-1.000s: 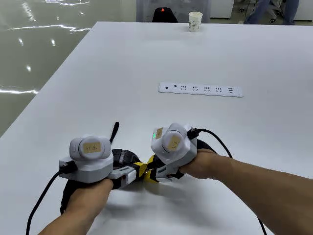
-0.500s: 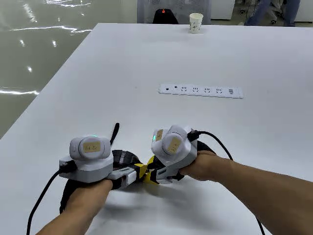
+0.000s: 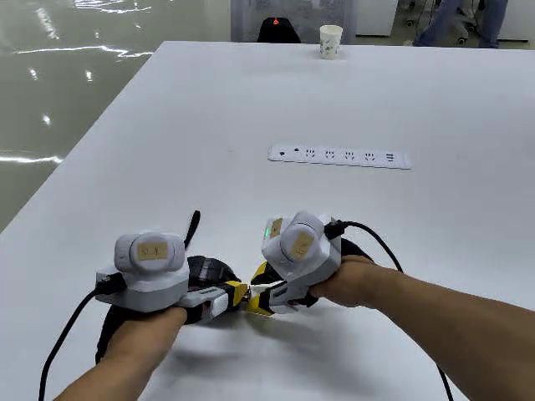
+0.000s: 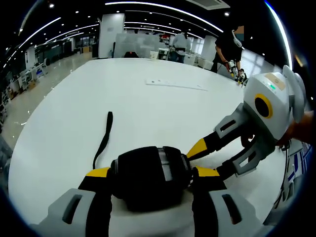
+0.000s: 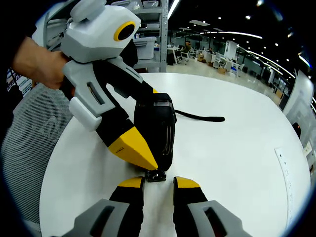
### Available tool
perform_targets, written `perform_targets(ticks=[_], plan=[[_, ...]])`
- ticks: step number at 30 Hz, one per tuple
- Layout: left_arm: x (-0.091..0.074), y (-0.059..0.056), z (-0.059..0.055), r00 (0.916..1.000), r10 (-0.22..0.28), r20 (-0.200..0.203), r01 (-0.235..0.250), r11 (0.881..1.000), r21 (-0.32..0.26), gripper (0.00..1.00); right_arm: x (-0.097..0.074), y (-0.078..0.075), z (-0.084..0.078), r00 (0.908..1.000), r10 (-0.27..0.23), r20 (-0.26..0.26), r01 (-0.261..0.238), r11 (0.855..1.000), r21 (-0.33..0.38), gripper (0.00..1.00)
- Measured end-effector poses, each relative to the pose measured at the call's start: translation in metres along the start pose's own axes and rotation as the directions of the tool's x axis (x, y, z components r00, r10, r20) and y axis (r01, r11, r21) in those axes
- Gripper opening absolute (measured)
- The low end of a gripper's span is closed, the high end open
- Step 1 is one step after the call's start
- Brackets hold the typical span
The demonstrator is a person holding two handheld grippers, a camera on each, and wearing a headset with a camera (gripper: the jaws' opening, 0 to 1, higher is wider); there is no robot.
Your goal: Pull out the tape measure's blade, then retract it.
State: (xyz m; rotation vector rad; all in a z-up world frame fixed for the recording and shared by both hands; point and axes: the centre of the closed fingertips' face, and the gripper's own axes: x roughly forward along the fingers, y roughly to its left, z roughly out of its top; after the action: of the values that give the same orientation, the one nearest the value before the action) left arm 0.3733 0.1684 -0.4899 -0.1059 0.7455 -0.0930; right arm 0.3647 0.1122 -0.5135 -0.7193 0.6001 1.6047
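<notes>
On the white worktop (image 3: pixel 251 100), the left gripper (image 4: pixel 152 172) clamps the black tape measure (image 5: pixel 155 128) between its jaws, the case sitting low on the surface. The right gripper (image 5: pixel 159 183) holds its jaws narrow — a slim gap — right at the blade hook (image 5: pixel 155 176), not clearly pinching it. The likely failures: closing short of that small tab and slipping off it, or a pull dragging the case from the left jaws.

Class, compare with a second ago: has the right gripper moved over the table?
Yes, slightly. Against the power strip, the right gripper has edged right, away from the tape measure.
</notes>
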Motion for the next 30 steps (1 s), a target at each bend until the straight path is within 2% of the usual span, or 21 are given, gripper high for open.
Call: perform_targets(ticks=[21,30], plan=[[-0.018,-0.007,0.000,0.9983,-0.051,0.028,0.051,0.998,0.027,0.68,-0.030,0.005,-0.015,0.9985,-0.055,0.005,0.055,0.998,0.044,0.29],[-0.025,-0.008,-0.002,0.9965,-0.071,0.044,0.069,0.996,0.053,0.70,-0.045,0.005,-0.022,0.9943,-0.104,0.022,0.102,0.991,0.081,0.33]])
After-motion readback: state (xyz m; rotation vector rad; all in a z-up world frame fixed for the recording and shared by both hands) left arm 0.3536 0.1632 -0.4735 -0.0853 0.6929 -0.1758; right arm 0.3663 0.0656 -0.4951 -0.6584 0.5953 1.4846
